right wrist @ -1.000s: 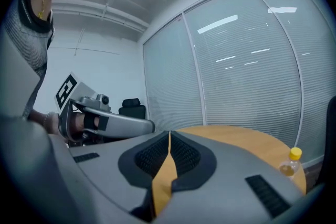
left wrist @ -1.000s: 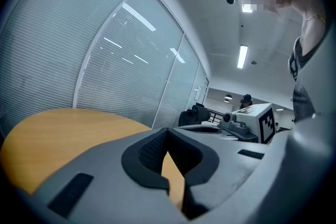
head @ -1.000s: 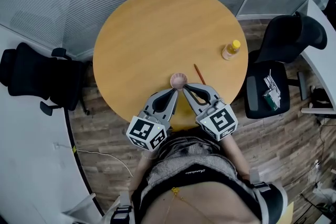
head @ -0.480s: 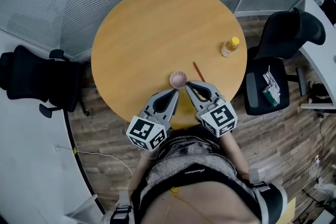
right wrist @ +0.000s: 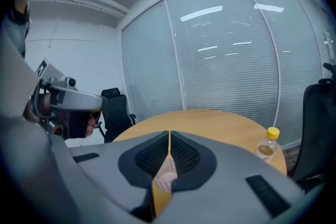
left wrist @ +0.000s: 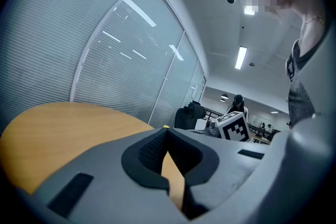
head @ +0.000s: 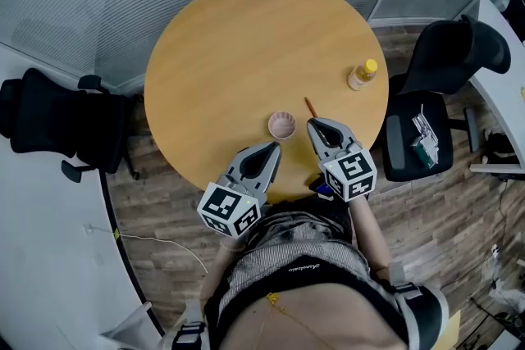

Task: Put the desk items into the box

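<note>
A small pink bowl [head: 281,125] sits on the round wooden table [head: 246,45] near its front edge. A thin brown pencil [head: 311,108] lies just right of it, and a clear bottle with a yellow cap [head: 362,75] stands near the right rim. My left gripper [head: 275,147] is shut and empty, its tip just short of the bowl. To the bowl's right, my right gripper [head: 312,124] is also shut and empty, beside the pencil's near end. In the right gripper view the bowl [right wrist: 167,173] shows below the closed jaws, with the bottle [right wrist: 268,145] at right. No box is in view.
A black office chair [head: 49,123] stands left of the table. Another black chair [head: 447,70] at the right has small items [head: 425,145] on its seat. Glass walls with blinds run behind the table. A white desk edge [head: 500,70] is at far right.
My right gripper has swung to the right, away from the left gripper and the bowl, and now points past the pencil's near end. The left gripper has stayed put.
</note>
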Demonstrator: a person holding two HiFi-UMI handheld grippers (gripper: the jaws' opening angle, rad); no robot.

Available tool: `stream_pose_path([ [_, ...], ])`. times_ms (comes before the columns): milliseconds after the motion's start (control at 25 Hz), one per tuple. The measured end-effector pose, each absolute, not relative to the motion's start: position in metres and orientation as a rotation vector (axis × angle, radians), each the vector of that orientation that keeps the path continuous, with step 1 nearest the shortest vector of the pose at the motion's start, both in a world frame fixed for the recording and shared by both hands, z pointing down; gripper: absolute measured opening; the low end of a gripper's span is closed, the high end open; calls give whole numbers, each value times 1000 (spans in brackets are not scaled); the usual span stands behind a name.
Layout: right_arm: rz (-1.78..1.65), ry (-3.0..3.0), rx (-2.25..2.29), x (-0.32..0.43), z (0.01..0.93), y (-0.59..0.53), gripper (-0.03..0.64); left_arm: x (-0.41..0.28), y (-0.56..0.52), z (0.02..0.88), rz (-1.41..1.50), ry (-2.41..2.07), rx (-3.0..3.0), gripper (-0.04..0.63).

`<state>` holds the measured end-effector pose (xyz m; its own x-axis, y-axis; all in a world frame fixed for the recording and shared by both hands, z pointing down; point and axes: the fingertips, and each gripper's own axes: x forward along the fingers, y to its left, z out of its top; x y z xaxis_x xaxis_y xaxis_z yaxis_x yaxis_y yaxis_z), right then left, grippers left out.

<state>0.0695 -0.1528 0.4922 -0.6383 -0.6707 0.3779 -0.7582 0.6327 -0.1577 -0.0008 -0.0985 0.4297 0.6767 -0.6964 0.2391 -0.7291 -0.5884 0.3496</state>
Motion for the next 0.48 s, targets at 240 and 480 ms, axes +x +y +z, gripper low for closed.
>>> stream_pose_path([
  [240, 414, -2451, 1182, 91, 516, -170, 25, -4, -98, 431, 117, -1107, 2463, -3],
  [480, 411, -2375, 1168, 104, 544, -181, 25, -9, -99, 435, 126, -1115, 2448, -3],
])
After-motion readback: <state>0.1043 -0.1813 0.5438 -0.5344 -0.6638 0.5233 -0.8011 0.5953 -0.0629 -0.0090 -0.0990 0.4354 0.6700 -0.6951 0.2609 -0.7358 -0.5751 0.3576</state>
